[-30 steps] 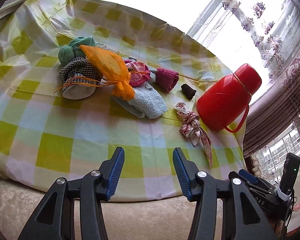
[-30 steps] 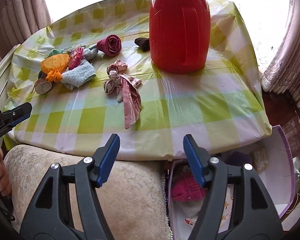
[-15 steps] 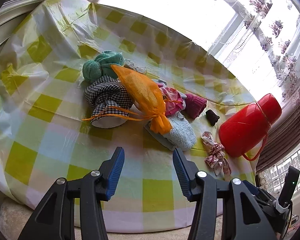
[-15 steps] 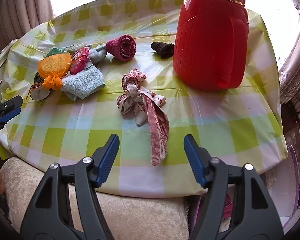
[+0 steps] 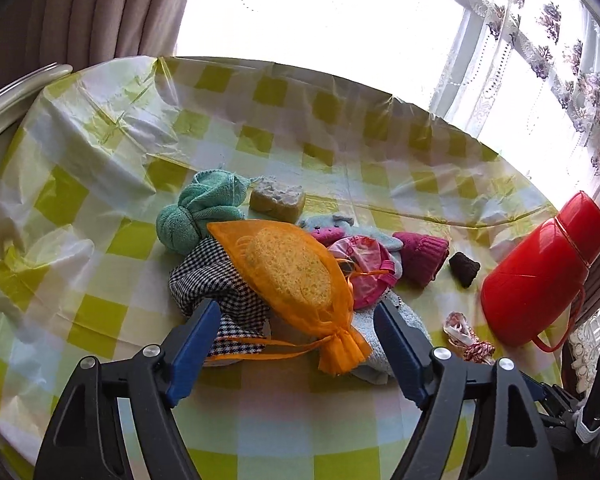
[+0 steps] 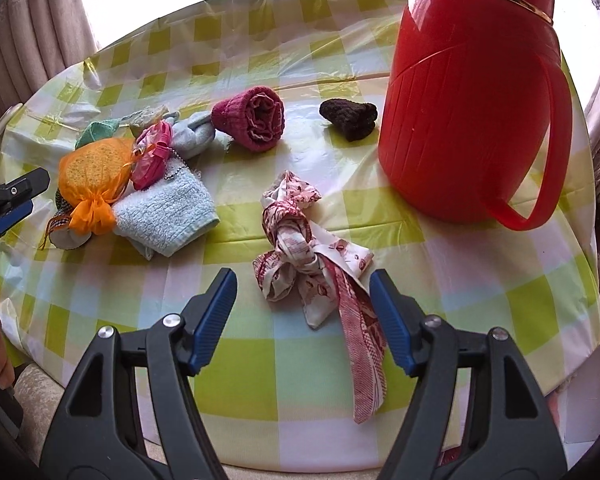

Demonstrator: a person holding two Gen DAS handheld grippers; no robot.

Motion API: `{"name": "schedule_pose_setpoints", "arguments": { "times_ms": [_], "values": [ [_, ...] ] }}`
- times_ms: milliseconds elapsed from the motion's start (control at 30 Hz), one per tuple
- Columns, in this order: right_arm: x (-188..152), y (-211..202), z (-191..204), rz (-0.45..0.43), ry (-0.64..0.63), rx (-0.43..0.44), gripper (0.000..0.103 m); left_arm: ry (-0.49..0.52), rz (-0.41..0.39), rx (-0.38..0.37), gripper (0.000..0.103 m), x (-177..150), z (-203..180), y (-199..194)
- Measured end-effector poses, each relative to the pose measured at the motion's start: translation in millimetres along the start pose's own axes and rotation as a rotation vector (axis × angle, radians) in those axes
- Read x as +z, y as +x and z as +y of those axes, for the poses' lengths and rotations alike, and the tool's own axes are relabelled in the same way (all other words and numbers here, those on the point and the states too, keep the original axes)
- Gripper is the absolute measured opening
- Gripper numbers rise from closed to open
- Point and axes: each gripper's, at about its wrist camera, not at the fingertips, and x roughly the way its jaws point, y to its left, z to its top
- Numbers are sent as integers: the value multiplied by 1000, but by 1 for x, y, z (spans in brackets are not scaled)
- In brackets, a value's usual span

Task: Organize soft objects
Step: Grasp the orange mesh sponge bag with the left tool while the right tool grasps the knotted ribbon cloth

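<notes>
A pile of soft things lies on the checked tablecloth (image 5: 100,264). An orange mesh pouch (image 5: 296,280) with a sponge inside lies on a houndstooth cloth (image 5: 220,292) and a pale blue towel (image 6: 168,216). My left gripper (image 5: 298,320) is open, its jaws on either side of the pouch's tied end. A knotted red-and-white scarf (image 6: 300,248) lies alone. My right gripper (image 6: 302,292) is open, its jaws on either side of the scarf's near end. A green knotted cloth (image 5: 204,216), a maroon rolled sock (image 6: 256,120) and a dark brown knit piece (image 6: 350,116) lie further back.
A tall red thermos jug (image 6: 464,88) stands at the right of the table, close to the scarf. A pink pouch (image 5: 360,268) and a small sponge block (image 5: 276,200) are in the pile. Curtains and a bright window lie behind. The cushioned seat edge (image 6: 32,384) is below the table.
Both grippers have moved forward over the table. The left now straddles the orange pouch; the right now straddles the scarf. Both stay open.
</notes>
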Motion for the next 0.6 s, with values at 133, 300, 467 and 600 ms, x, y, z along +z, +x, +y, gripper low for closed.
{"name": "schedule_pose_setpoints", "arguments": {
  "times_ms": [133,300,467,600],
  "values": [
    [7,11,0,3,14,-2,72,115,32,81,83,7,-17,22],
    [13,22,1,5,18,-14,72,245,88,160,84,12,-36,51],
    [15,30,2,17,10,-15,72,320,135,272,84,14,-38,78],
    [15,37,1,33,8,-8,71,329,160,266,84,9,-32,89]
  ]
}}
